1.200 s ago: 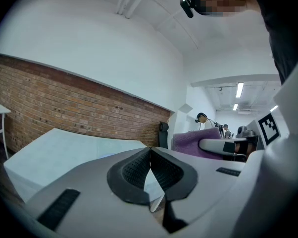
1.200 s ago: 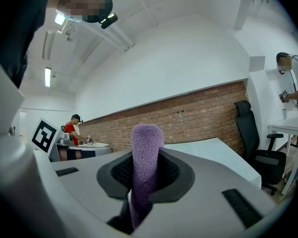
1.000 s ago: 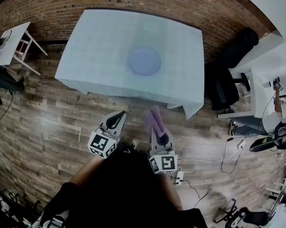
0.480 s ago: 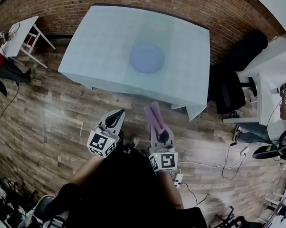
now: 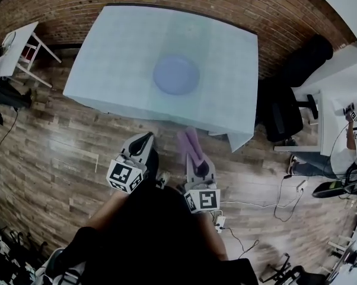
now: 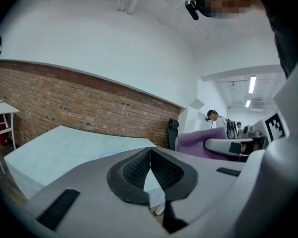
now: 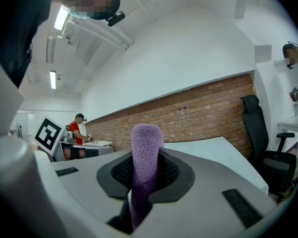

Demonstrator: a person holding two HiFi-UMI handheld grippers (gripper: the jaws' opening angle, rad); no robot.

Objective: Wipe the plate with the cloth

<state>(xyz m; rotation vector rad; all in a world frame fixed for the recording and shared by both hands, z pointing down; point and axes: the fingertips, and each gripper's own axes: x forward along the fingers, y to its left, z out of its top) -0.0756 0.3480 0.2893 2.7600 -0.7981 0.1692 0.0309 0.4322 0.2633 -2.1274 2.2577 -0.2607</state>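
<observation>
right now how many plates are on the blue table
1. The plate lies near the middle of the table. The cloth is clamped in the right tool, over the floor short of the table.

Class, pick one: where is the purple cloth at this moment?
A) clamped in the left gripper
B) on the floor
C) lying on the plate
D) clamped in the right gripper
D: the purple cloth stands pinched between the jaws of the right gripper, and the plate has nothing on it.
</observation>
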